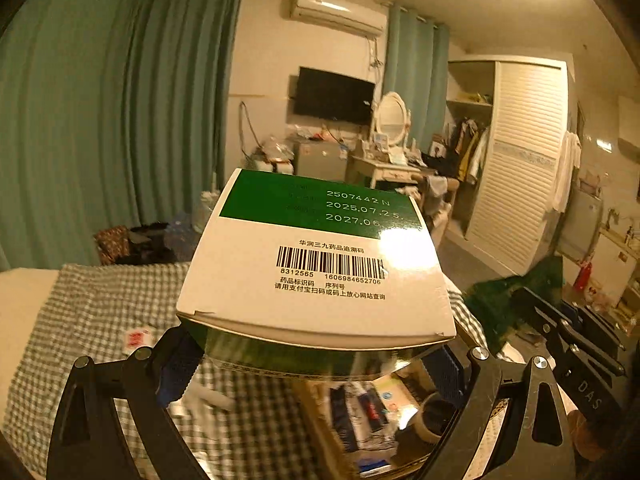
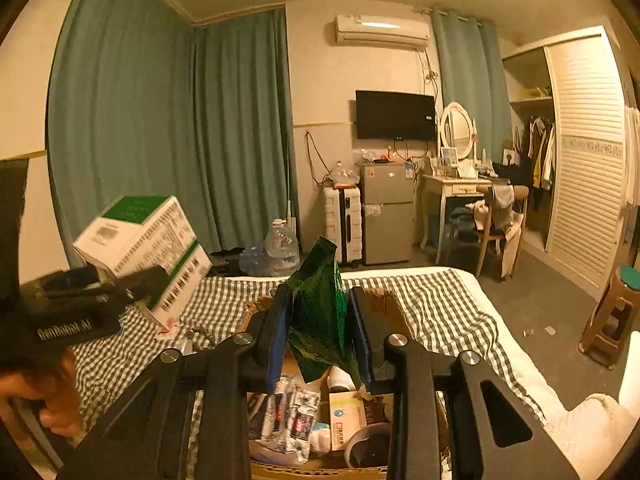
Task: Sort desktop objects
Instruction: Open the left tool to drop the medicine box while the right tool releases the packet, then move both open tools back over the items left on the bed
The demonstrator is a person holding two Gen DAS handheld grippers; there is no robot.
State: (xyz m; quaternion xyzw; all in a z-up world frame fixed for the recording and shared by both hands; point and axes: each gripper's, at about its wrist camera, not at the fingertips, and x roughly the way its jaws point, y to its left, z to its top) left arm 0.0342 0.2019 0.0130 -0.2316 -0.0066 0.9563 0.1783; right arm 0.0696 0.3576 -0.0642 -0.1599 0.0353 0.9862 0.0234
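A white and green medicine box with a barcode fills the middle of the left wrist view, held up between the blue pads of my left gripper, which is shut on it. The same box shows at the left of the right wrist view. My right gripper is shut on a shiny green foil bag, which stands upright between its blue pads. Both are held over an open cardboard box on the bed, holding several packets, a small carton and a cup.
The bed has a green-and-white checked sheet. A small red-and-white packet lies on it at the left. A person's hand shows at the lower left. A brown stool stands on the floor to the right.
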